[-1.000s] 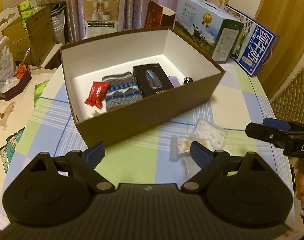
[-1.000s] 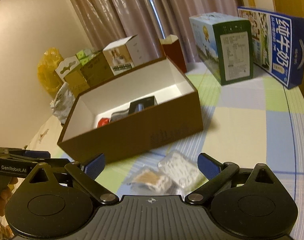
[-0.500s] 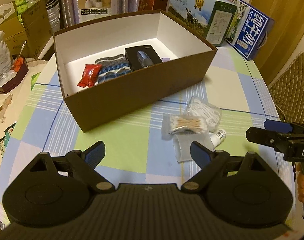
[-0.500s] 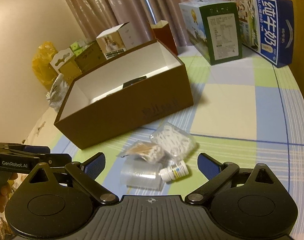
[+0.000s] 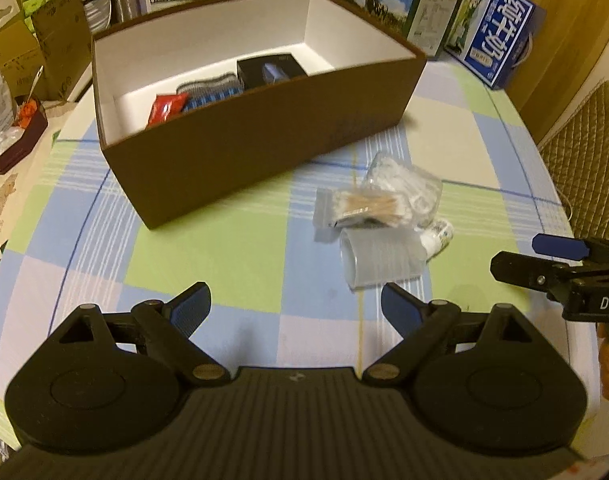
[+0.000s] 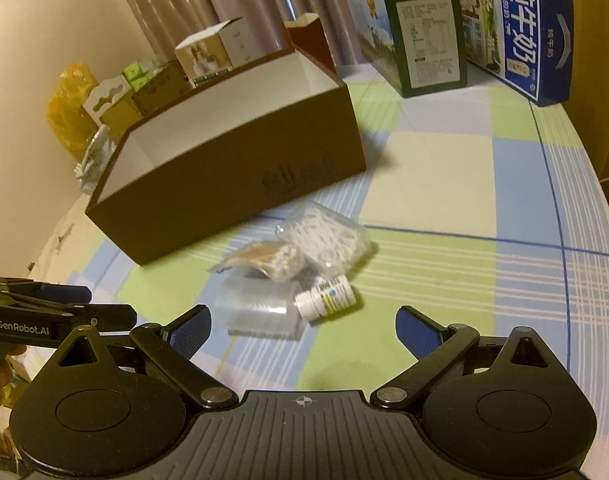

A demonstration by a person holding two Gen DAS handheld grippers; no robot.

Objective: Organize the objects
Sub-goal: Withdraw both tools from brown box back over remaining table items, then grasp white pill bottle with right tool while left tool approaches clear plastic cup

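On the left the brown box sits open on the checked tablecloth, already holding a red packet, a striped cloth and a black case. Just beside it lie the loose cotton swab bag, clear container and small white bottle, probably next. The left gripper and right gripper, marked "GenRobot.AI", both hover spread and empty; at far right stands a blue carton reading "纯牛奶".
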